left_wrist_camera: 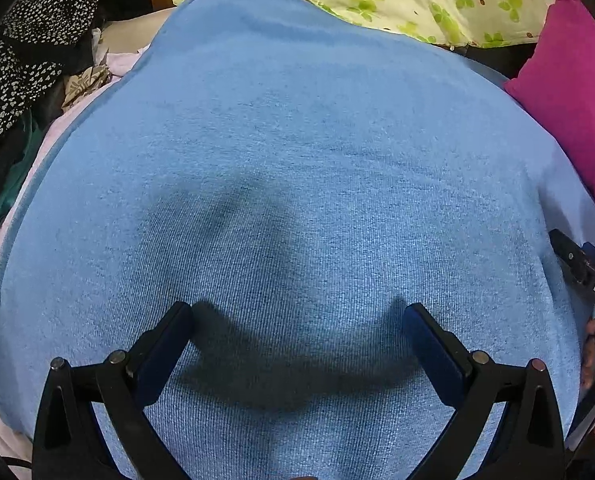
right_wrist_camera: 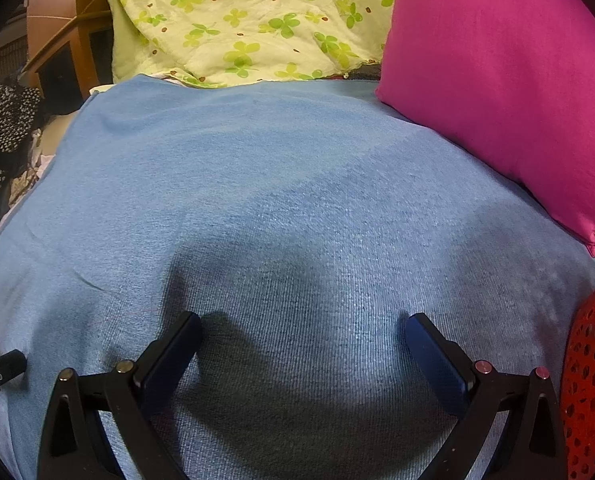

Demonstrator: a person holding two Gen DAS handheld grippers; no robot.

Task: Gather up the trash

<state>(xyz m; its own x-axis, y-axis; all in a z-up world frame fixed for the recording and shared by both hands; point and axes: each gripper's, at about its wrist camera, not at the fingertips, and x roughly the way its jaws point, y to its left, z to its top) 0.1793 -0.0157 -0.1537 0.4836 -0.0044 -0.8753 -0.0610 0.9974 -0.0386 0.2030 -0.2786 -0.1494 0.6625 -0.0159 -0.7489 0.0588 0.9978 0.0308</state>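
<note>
Blue terry cloth (left_wrist_camera: 297,160) is spread flat beneath both claws. Left claw (left_wrist_camera: 299,314) and right claw (right_wrist_camera: 303,324) are held wide apart over it, gripping nothing. No trash can be made out; a red perforated basket (right_wrist_camera: 589,380) is seen at the cloth's right edge, a pink pillow (right_wrist_camera: 505,80) and clover-print quilt (right_wrist_camera: 237,20) along its far edge.

Red perforated basket (right_wrist_camera: 589,380) beside blue cloth (right_wrist_camera: 297,200), right edge.

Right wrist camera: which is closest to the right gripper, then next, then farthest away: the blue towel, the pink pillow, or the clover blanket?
From the right gripper:
1. Blue towel, directly under and ahead of the fingers.
2. Pink pillow, ahead on the right, resting on the towel's edge.
3. Clover blanket, at the back, beyond the towel.
</note>
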